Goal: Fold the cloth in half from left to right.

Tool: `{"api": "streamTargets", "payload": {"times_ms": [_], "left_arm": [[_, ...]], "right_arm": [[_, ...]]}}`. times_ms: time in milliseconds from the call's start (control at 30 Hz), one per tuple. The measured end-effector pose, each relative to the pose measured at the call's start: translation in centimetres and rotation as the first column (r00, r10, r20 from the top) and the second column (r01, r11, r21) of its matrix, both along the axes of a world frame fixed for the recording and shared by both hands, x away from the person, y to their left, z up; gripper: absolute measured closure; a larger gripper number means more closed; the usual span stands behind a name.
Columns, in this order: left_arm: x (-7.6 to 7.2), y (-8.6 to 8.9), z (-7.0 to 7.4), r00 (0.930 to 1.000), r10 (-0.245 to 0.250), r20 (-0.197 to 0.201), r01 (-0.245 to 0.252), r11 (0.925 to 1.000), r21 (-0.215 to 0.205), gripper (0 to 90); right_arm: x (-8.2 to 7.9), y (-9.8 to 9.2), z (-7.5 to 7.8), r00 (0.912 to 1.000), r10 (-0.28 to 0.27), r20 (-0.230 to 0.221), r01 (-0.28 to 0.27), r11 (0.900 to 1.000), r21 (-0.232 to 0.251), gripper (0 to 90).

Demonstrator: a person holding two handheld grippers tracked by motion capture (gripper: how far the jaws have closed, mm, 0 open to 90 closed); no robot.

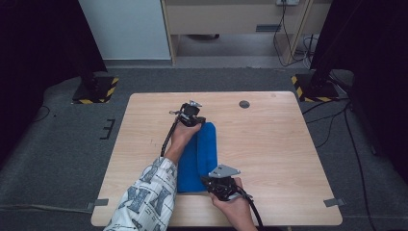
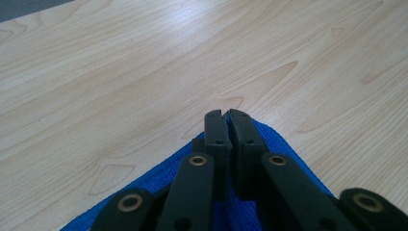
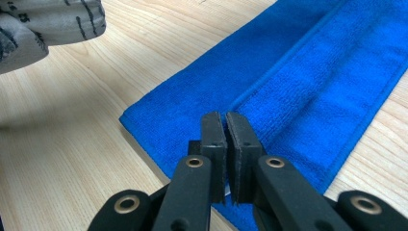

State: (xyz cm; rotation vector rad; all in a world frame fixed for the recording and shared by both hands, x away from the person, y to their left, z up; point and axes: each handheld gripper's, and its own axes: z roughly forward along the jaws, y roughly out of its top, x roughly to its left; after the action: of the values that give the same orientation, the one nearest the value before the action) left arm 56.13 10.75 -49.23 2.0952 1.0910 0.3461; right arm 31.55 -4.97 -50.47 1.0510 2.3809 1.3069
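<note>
the blue towel (image 1: 199,156) lay folded lengthwise on the wooden table (image 1: 274,144), a little left of the table's middle, running from the person's edge away toward the far side. in the right gripper view the towel (image 3: 308,82) showed a folded-over flap with a stitched hem along its length, lying on top of a wider layer beneath. its near corner sat on bare wood just ahead of the jaws.

the left gripper (image 1: 191,114) was at the towel's far end, held in the left hand (image 1: 184,134). in the left gripper view the left gripper (image 2: 227,118) had its two black jaws pressed together over the far corner of the towel (image 2: 274,137); whether cloth was pinched between the pads could not be told, as the corner lay under and around the jaw tips.

the right gripper (image 1: 219,185) was at the towel's near end, close to the person's edge of the table, held in the right hand (image 1: 235,204). in its own view the right gripper (image 3: 225,120) had its jaws closed against each other above the edge of the folded flap, with no clear sign of cloth gripped between them.

a patterned sleeve (image 1: 146,197) covered the left forearm, which crossed the table beside the towel's left edge. a small dark round grommet (image 1: 244,104) sat in the table near its far edge, well apart from the towel. grey carpet (image 1: 62,144) surrounded the table.
</note>
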Motion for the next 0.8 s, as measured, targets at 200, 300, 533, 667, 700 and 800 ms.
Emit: {"api": "streamTargets", "payload": {"times_ms": [200, 300, 533, 667, 700, 800], "left_arm": [[0.01, -0.14, -0.09, 1.0000, 0.000, 0.003, 0.000, 1.0000, -0.003, 87.1], [0.00, -0.20, -0.13, 1.0000, -0.004, 0.002, 0.004, 1.0000, 0.001, 87.1], [-0.05, -0.56, -0.24, 1.0000, -0.006, 0.003, 0.006, 1.0000, 0.001, 87.1], [-0.03, -0.68, -0.28, 1.0000, -0.007, 0.002, 0.007, 1.0000, 0.001, 87.0], [-0.02, -0.72, -0.32, 1.0000, -0.009, 0.000, 0.009, 1.0000, 0.000, 87.0], [-0.05, -0.91, -0.44, 0.9998, -0.019, -0.004, 0.019, 0.9998, 0.002, 87.0]], "right_arm": [[0.08, -0.25, -0.40, 1.0000, -0.002, -0.009, 0.002, 1.000, 0.001, 87.0], [0.02, -0.26, -0.61, 0.9999, -0.004, -0.014, 0.004, 1.000, 0.003, 87.0], [-0.02, -0.36, -0.74, 0.9999, -0.004, -0.016, 0.004, 1.000, 0.005, 86.9], [-0.02, -0.45, -0.78, 0.9998, -0.007, -0.021, 0.007, 1.000, 0.007, 86.9], [-0.05, -0.47, -0.80, 0.9998, -0.006, -0.021, 0.006, 1.000, 0.007, 86.9], [-0.20, -0.60, -0.83, 0.9997, -0.006, -0.022, 0.006, 1.000, 0.009, 86.9]]}}
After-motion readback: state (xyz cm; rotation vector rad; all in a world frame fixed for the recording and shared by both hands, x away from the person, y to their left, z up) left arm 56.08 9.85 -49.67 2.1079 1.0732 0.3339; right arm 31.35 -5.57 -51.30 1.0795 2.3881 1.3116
